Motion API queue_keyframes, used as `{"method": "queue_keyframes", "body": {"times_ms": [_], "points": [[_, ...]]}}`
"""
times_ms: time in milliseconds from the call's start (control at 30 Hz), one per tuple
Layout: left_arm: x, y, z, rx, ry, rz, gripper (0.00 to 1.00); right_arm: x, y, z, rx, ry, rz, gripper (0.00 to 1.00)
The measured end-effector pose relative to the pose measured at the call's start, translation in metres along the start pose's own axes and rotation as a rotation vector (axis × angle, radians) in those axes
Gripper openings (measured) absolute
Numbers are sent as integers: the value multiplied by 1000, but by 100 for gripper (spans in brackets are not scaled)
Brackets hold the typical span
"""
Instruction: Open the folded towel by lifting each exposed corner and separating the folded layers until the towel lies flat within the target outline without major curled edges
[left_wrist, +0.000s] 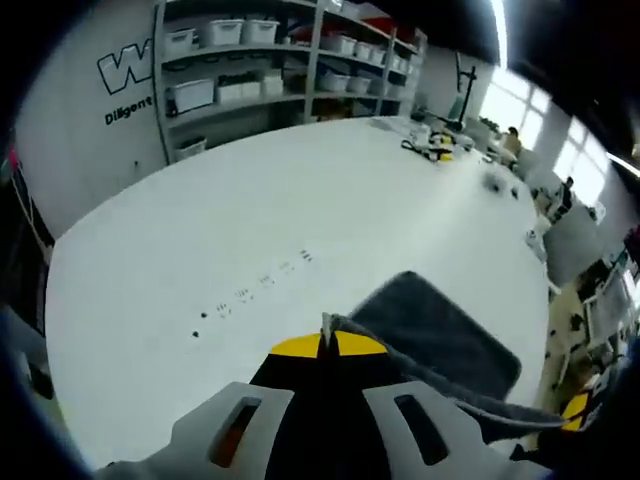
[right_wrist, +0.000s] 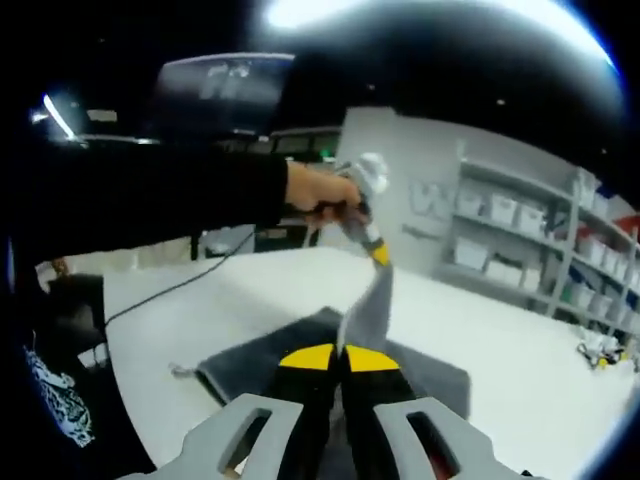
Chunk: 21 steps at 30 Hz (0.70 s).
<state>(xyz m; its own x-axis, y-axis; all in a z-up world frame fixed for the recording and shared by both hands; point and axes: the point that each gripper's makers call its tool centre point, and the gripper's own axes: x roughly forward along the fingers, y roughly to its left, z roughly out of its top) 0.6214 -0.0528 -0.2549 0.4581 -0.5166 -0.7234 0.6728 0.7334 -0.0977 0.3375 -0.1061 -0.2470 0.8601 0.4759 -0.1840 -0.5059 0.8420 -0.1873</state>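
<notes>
Both tools were pinching the grey towel: the left tool gripped an edge, the right tool a raised fold, with the left tool lifted opposite. The towel lay half-folded on the white tabletop. Drawing the held corners apart, low and level, would likely open it without curling.

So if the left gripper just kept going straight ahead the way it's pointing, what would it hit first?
Probably nothing soon. The left gripper, shut on an edge of the grey towel, points out over bare white table; the shelves lie far beyond, though depth is hard to judge.
</notes>
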Motion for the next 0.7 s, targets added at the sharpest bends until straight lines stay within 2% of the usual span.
{"method": "queue_keyframes", "body": {"times_ms": [167,300,367,467,500,533,700], "points": [[-2,-1,-13,34,24,32,1,3,6,0,8,-10,23,0],[0,11,-9,42,23,46,2,5,14,1,3,-15,39,0],[-1,16,-3,45,-19,56,2,7,17,2,-2,-15,45,0],[3,12,4,54,-41,23,2,11,23,3,-6,-16,57,0],[2,6,9,29,-71,-21,2,12,27,4,-7,-17,67,0],[0,5,11,23,-77,-37,2,13,29,4,-8,-17,71,0],[-5,10,8,39,-81,-22,2,21,40,5,-17,-13,94,0]]}}
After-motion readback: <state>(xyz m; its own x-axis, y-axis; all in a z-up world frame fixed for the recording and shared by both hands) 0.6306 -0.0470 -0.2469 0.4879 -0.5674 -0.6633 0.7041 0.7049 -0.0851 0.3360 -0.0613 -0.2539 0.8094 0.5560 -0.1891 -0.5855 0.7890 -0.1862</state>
